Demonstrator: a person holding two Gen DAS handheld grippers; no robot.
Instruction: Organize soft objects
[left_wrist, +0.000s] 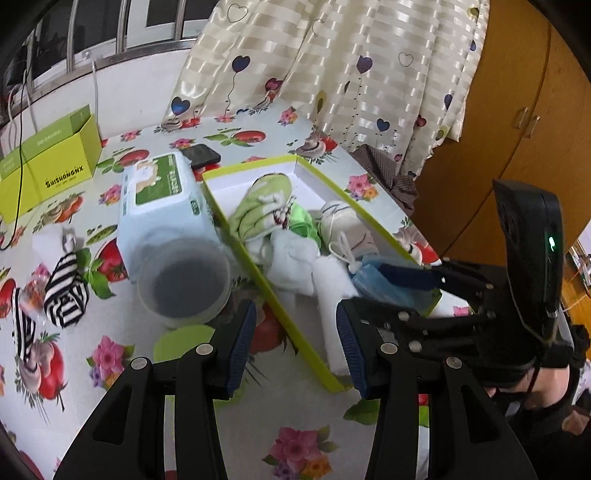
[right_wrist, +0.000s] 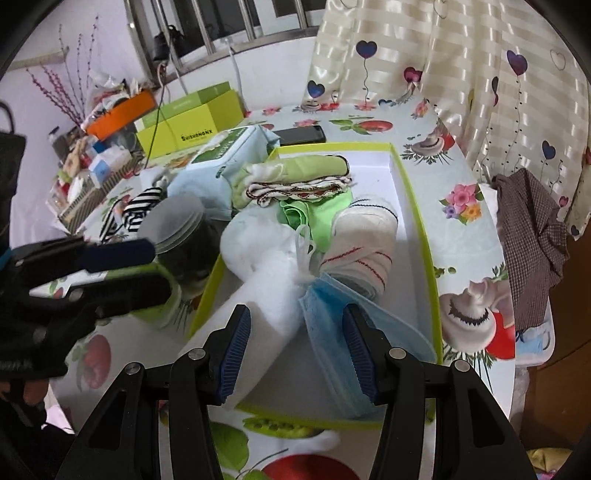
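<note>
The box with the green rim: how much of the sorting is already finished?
Mostly done: the box already holds folded cloths, a white towel, rolled socks and a blue mask. Both the left gripper and right gripper are open, holding nothing. Left: the striped socks on the table.

Only one piece of lettering reads clearly: "SUISUANGNX" in dark capitals on the front face of the lime-green cardboard box (left_wrist: 55, 173) (right_wrist: 192, 125), standing far beyond the jaws and off to their left in both wrist views. A smaller line beneath it is too fine to read. The pale blue soft tissue pack with a green label (left_wrist: 162, 199) (right_wrist: 229, 155), ahead and left of the jaws, carries print that stays illegible.
</note>
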